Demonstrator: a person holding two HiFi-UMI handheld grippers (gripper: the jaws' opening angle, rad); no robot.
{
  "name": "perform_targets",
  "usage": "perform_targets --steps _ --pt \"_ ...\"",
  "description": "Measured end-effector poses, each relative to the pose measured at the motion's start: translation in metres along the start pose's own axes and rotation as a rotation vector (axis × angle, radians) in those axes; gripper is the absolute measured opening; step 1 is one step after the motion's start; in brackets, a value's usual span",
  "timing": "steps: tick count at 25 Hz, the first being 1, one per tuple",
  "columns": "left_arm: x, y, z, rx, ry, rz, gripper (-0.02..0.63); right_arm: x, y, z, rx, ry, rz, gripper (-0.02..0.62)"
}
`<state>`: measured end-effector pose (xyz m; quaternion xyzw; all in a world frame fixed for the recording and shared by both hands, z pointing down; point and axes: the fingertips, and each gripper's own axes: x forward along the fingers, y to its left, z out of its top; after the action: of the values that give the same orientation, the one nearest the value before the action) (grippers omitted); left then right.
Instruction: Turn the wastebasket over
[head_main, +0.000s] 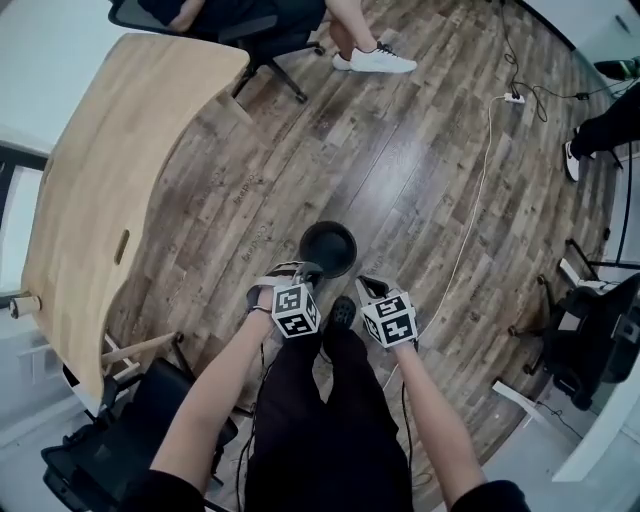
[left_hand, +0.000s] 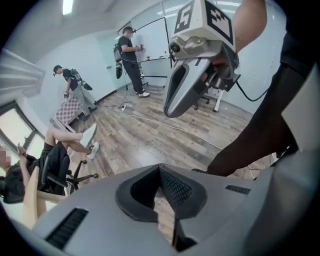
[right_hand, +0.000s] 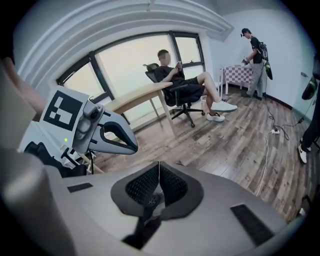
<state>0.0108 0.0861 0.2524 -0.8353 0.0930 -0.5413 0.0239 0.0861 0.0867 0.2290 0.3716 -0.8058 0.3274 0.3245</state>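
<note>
Left claw (left_hand: 160, 169) and right claw (right_hand: 159, 165) are both held closed, pads pressed together with nothing between them, near the black wastebasket (head_main: 328, 248). It is set on the wooden floor (head_main: 400, 160) just ahead of them, and whether its mouth or base faces up cannot be told. If the turn is still to be made, the jaws should be opened, lowered onto opposite sides of the rim and clamped firmly, so that the basket is rolled evenly and set down flat.
</note>
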Motion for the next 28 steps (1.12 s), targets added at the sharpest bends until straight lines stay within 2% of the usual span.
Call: perform_targets --steps 12,17,28 --pt "-0.079 0.018 0.048 0.027 -0.040 0.103 0.017 -0.063 0.003 0.074 -0.074 -0.150 0.004 0.034" --pt "-0.106 0.029 0.066 0.038 -0.056 0.122 0.017 -0.087 0.001 0.108 -0.119 -0.207 -0.012 0.034" --pt "-0.184 0.058 0.095 -0.035 -0.152 0.269 0.017 -0.141 0.030 0.157 -0.187 -0.342 -0.013 0.032"
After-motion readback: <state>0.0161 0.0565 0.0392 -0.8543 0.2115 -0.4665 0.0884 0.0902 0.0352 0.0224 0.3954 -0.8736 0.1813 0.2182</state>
